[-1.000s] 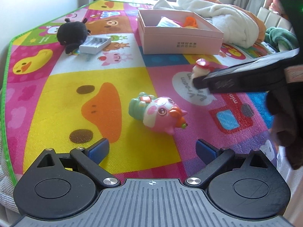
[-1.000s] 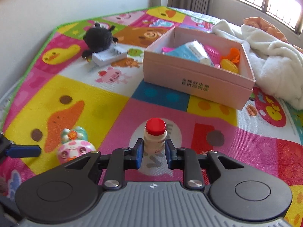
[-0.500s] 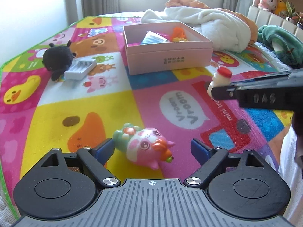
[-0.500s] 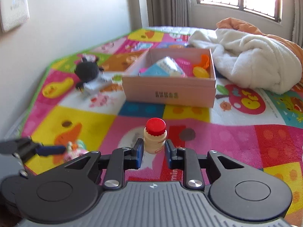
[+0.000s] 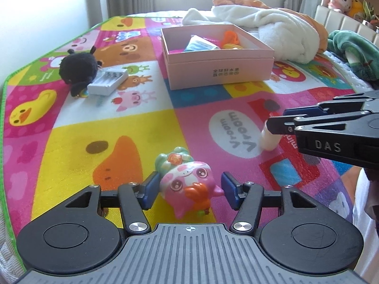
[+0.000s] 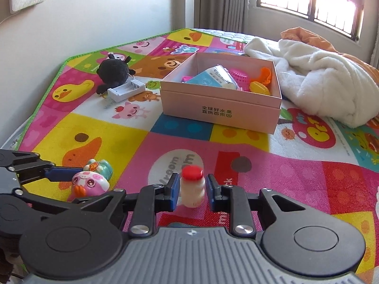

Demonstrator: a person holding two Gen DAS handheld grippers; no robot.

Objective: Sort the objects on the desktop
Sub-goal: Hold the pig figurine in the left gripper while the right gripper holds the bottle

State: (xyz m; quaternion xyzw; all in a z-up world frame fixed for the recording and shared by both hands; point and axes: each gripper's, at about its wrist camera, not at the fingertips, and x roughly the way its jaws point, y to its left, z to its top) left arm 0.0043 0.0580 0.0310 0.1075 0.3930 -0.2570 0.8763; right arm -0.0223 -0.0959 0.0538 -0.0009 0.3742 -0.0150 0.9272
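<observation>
Left tool [image 5: 187, 190]: its jaws have just been closing around the pig toy [image 5: 187, 184]. The toy is between the blue pads. The left pad seems to touch it. A tiny gap may be left at the right pad, so a firm hold cannot be told for sure.
Pig toy: it is lying on its side on the play mat [image 5: 71, 142], at 6 o'clock in the left view. It is taken across its round body, likely because that is the fattest part to squeeze.
Right tool [image 6: 191, 190]: it is nearly shut, and the little bottle [image 6: 192, 187] is pinched at its middle. The red cap is kept on top, likely so the bottle stays upright.
Little bottle: it seems to be held just above the mat, at 6 o'clock in the right view.
Pink box [image 6: 220, 104]: it is open, at 12 o'clock from both tools. Some things are already inside. It is judged to be where the toy and bottle are meant to go.
Black plush [image 5: 79, 67]: it is left at 10 o'clock, touching the white battery case [image 5: 107, 81]. Both are yet to be sorted.
White blanket [image 6: 319, 78]: it is piled at 2 o'clock, beside the box.
</observation>
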